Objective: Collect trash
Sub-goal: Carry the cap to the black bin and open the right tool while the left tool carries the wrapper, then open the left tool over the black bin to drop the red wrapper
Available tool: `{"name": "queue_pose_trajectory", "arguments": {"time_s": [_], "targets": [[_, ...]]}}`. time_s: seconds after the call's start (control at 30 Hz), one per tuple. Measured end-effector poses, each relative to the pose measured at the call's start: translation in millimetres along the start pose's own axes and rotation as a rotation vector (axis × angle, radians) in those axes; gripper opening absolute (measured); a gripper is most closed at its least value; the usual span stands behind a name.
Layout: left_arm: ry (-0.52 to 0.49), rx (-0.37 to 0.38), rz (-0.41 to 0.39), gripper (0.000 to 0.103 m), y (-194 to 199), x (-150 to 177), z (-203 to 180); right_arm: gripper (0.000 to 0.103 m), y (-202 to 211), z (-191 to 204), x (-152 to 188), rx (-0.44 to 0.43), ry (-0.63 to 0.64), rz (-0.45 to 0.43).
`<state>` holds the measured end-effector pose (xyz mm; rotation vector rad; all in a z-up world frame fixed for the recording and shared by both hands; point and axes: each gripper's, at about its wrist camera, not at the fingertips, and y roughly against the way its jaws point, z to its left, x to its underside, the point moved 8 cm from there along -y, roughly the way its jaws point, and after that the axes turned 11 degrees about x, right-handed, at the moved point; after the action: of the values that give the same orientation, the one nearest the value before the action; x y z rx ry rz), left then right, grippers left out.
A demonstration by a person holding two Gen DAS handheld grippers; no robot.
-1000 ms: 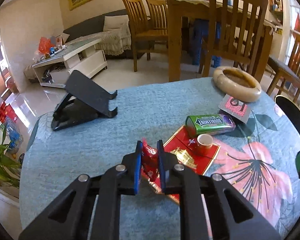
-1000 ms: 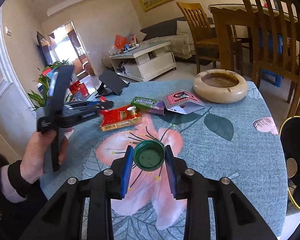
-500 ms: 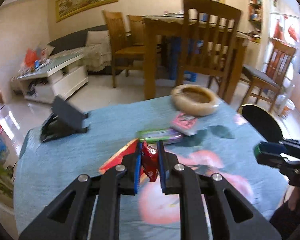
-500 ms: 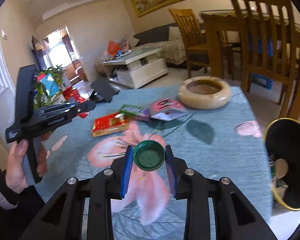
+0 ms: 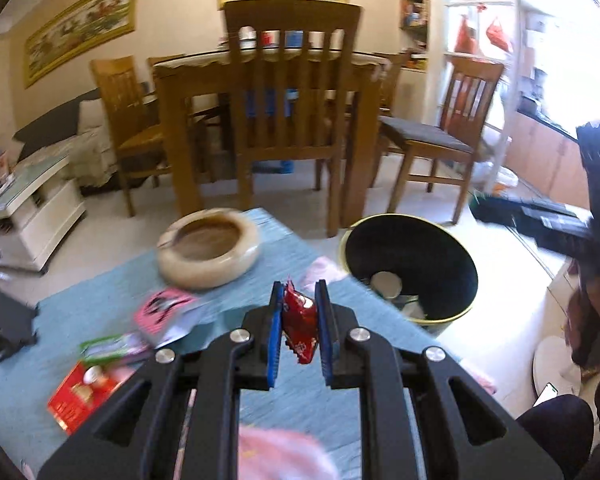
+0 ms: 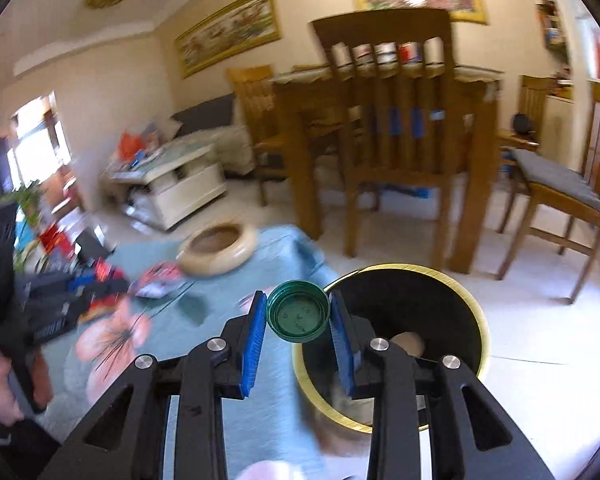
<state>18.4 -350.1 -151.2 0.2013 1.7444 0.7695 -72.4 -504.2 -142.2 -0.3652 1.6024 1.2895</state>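
Two grippers, each loaded. The left gripper (image 5: pixel 299 322) has black plastic arms with blue ribbed pads; its jaws are nearly together, clamped on a crinkled, glossy red wrapper (image 5: pixel 299 326) that stands on edge between the pads and pokes out above and below them. The right gripper (image 6: pixel 297 318) is the same build, jaws set wider, pads pressing on opposite sides of a round green bottle cap (image 6: pixel 297 312) with a knurled rim, hollow side facing the camera.

Bin (image 6: pixel 466 320): round, black inside, thin gold-coloured rim, standing on the pale tiled floor just beside the table edge. A pale disc and some other scraps lie at its bottom; the details are blurred. In the right wrist view the cap sits over the near-left rim of the bin. In the left wrist view the wrapper is over the table (image 5: pixel 100 308), with the bin ahead and to the right.

The table is covered with a teal woven cloth printed with pink flowers. On it: a thick, smooth beige ring-shaped dish (image 5: pixel 208 252), a pink patterned card (image 5: pixel 164 310), a green flat pack (image 5: pixel 112 346), and a red box (image 5: pixel 82 394).
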Motion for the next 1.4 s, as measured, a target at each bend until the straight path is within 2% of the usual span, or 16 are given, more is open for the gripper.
{"name": "queue_pose_trajectory", "arguments": {"time_s": [0.1,0.17,0.2,0.23,0.27,0.4,0.47,0.5,0.6,0.7,0.9,0.97,1.07,1.17,1.33,1.4], "targets": [[-0.028,0.022,0.009,0.017,-12,-3,-19,0.032,-16,-27,2,0.043,-0.056,0.019],[-0.041,0.031,0.018,0.017,-20,-5,-26,0.035,-36,-43,12,0.075,-0.1,0.068],[-0.046,0.037,0.023,0.017,-25,-6,-31,0.042,-45,-51,17,0.099,-0.128,0.087],[-0.049,0.042,0.027,0.017,-29,-8,-33,0.068,-54,-60,24,0.126,-0.165,0.104],[-0.053,0.048,0.03,0.017,-33,-9,-36,0.076,-57,-63,26,0.125,-0.183,0.106],[-0.077,0.069,0.043,0.017,-51,-15,-53,0.078,-50,-68,26,0.134,-0.211,0.07],[-0.082,0.079,0.051,0.017,-62,-18,-60,0.091,-34,-72,24,0.147,-0.249,0.02],[-0.086,0.087,0.055,0.017,-68,-20,-65,0.095,-25,-75,24,0.158,-0.269,-0.006],[-0.107,0.105,0.066,0.017,-84,-23,-80,0.099,-4,-91,25,0.187,-0.33,-0.069],[-0.137,0.119,0.078,0.018,-102,-30,-94,0.099,10,-115,24,0.201,-0.426,-0.122],[-0.189,0.147,0.089,0.025,-139,-48,-124,0.099,15,-151,33,0.211,-0.55,-0.139],[-0.201,0.156,0.094,0.041,-149,-51,-132,0.099,15,-160,37,0.206,-0.581,-0.135],[-0.216,0.162,0.095,0.056,-157,-52,-141,0.099,17,-171,39,0.208,-0.609,-0.145],[-0.231,0.152,0.083,0.067,-154,-51,-144,0.099,17,-174,41,0.205,-0.623,-0.141],[-0.234,0.126,0.052,0.074,-133,-53,-139,0.099,15,-163,37,0.205,-0.592,-0.135],[-0.233,0.101,0.021,0.086,-114,-54,-132,0.099,15,-157,34,0.206,-0.572,-0.133]]}}
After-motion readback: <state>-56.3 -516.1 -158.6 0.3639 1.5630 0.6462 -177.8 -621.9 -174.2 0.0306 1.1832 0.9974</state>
